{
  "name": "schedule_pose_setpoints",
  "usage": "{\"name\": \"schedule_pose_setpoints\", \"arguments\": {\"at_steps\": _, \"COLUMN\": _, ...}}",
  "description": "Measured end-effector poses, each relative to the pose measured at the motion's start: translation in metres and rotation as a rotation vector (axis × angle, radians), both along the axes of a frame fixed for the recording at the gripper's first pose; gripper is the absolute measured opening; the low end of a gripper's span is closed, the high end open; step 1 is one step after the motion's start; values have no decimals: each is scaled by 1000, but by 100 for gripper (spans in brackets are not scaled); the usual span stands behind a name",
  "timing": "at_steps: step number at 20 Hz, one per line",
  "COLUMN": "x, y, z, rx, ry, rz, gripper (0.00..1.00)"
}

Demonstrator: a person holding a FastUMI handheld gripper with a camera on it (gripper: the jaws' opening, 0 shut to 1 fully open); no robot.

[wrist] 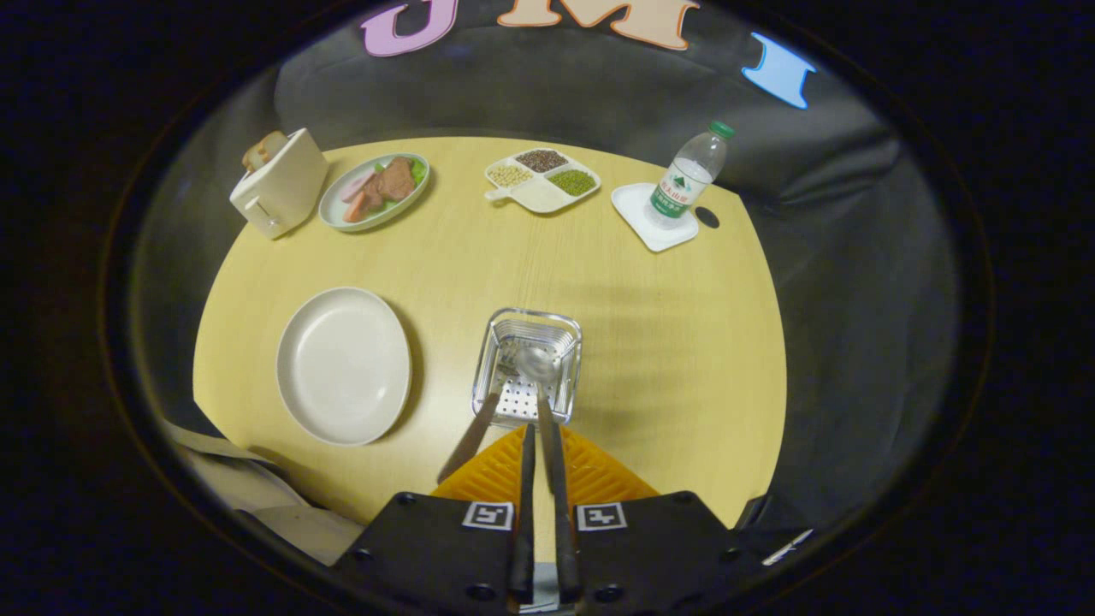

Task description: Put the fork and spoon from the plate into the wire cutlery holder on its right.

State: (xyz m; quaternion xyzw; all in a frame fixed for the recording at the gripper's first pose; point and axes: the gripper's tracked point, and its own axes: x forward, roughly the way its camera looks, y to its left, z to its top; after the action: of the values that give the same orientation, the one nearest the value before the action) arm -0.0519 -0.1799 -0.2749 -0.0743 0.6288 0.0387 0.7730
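Steel spoon [537,376] stands bowl-down in the wire cutlery holder [527,366], its handle running back between the fingers. Gripper [539,445] at 6 o'clock of the holder, fingers closed on the spoon handle. Fork [472,435] leans out of the holder toward 7 o'clock. Plate [344,365] at the holder's 9 o'clock, bare.

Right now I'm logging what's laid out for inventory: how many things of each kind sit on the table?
Plates: 2, empty plate, food plate
Divided tray: 1
Bottle: 1
Coaster: 1
Toaster: 1
Cutlery holder: 1
Cutlery: 2, spoon, fork
Total: 9
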Motion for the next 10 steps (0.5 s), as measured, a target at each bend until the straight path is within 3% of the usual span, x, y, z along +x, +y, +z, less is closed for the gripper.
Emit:
{"name": "schedule_pose_setpoints", "arguments": {"at_steps": 9, "x": 18, "y": 7, "z": 29, "rx": 47, "ry": -205, "rz": -93, "gripper": 100}}
{"name": "schedule_pose_setpoints", "arguments": {"at_steps": 10, "x": 22, "y": 12, "z": 35, "rx": 63, "ry": -246, "rz": -94, "gripper": 100}}
